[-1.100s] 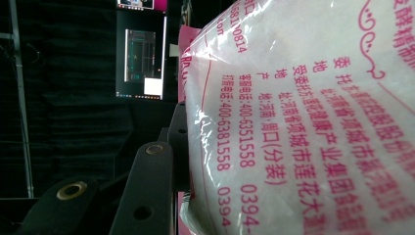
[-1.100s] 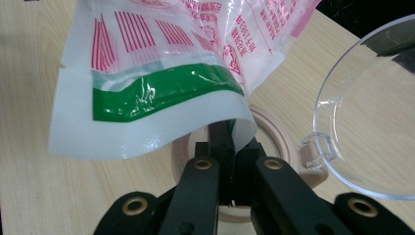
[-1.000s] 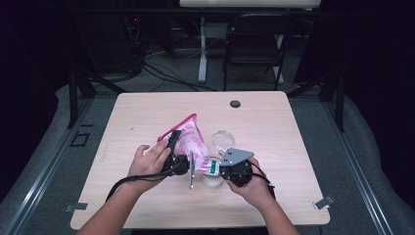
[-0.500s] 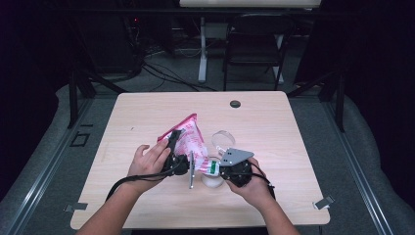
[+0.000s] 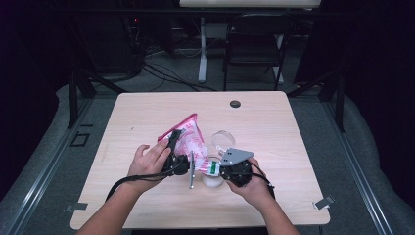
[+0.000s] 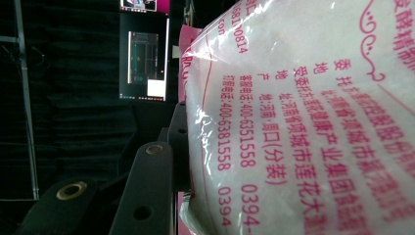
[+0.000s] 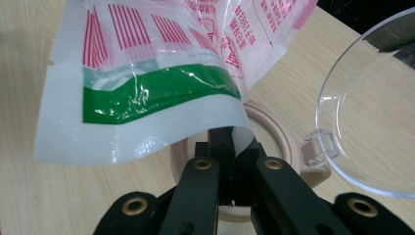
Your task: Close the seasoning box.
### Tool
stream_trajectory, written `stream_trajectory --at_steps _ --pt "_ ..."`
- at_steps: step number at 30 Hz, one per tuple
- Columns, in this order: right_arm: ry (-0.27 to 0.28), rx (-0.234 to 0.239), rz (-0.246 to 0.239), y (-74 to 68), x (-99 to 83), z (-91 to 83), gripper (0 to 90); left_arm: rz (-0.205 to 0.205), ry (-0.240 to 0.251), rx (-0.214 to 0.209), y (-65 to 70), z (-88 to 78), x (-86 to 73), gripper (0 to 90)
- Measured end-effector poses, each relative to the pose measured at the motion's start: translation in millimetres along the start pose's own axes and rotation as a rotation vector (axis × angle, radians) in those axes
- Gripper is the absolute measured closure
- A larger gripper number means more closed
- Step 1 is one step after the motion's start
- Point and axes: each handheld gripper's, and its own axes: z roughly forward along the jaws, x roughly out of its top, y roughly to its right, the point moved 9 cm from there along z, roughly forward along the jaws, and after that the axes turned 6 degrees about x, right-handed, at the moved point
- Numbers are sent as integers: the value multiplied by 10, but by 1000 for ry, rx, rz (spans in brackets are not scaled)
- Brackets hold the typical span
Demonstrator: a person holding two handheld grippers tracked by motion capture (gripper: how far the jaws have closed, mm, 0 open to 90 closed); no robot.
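We count one bag (image 5: 188, 139), one round container (image 5: 211, 178) with its clear hinged lid (image 5: 222, 138) swung open, and two grippers, all near the middle of the wooden table (image 5: 274, 127). The bag is white plastic with pink print and a green band near its open mouth, and it is filled with white grains. It hangs tilted above the table, its pink top edge up and to the far left, its mouth down toward the container at the near right.

Our left gripper (image 5: 172, 147) pinches the body of the bag; in the left gripper view the printed plastic (image 6: 303, 127) bulges against one black jaw. Our right gripper (image 5: 215, 170) has its jaws pressed together on the lower lip of the bag, and in the right gripper view that lip (image 7: 142, 103) curves over the jaws just above the beige rim of the container (image 7: 288, 142), with the clear lid (image 7: 372, 107) standing to the right.

Against the earlier frames we see no difference: both hands, the bag and the container sit in the same places.
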Motion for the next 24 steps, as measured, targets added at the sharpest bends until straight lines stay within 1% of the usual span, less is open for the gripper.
stream_trajectory --at_steps 4,7,9,11,12,18,19,20,22,24 --pt "-1 2 1 2 -2 1 900 5 -1 1 -4 -2 3 660" --pt "-1 3 3 2 -5 3 900 13 7 12 -17 -2 13 660" --pt "-3 4 4 2 -10 6 900 11 5 7 -13 -5 14 660" --pt "-3 2 3 3 -12 7 900 14 9 14 -26 -3 21 660" --pt "-2 2 3 4 -10 4 900 13 4 10 -25 -7 19 660" --pt "6 -4 9 23 -2 -23 900 20 13 23 -56 -8 49 660" --pt "6 -4 8 25 -2 -24 900 19 14 24 -57 -8 52 660" --pt "3 -8 7 32 -5 -28 900 12 9 16 -45 -11 46 660" --pt "5 -9 8 35 -4 -32 900 21 11 23 -60 -13 52 660" --pt "4 -11 5 37 -3 -37 900 21 15 27 -68 -11 60 660"
